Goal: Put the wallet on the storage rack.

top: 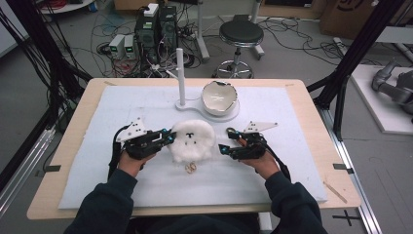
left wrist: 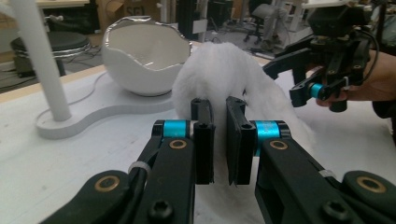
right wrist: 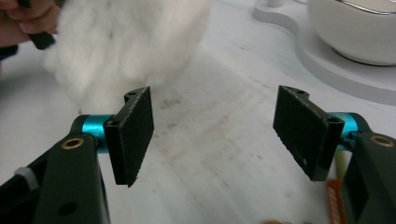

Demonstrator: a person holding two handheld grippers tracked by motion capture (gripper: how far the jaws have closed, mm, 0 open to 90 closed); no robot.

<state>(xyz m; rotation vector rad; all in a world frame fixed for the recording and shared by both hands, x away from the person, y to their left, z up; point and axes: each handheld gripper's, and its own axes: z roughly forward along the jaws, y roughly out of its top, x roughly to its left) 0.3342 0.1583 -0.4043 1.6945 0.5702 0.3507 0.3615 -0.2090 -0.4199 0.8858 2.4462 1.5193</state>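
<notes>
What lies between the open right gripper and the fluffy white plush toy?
Nothing: bare white mat separates right gripper from fluffy white plush toy, per the right gripper view.

A pale wooden table [top: 311, 122] stands on a grey concrete floor [top: 287, 53] strewn with black cables [top: 104, 29], beside a round black stool [top: 240, 33] and dark computer towers [top: 157, 29].

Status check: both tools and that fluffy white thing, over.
Left tool shut on plush edge. Right tool open, empty, beside it. Rings lie just in front of plush; bowl behind.
</notes>
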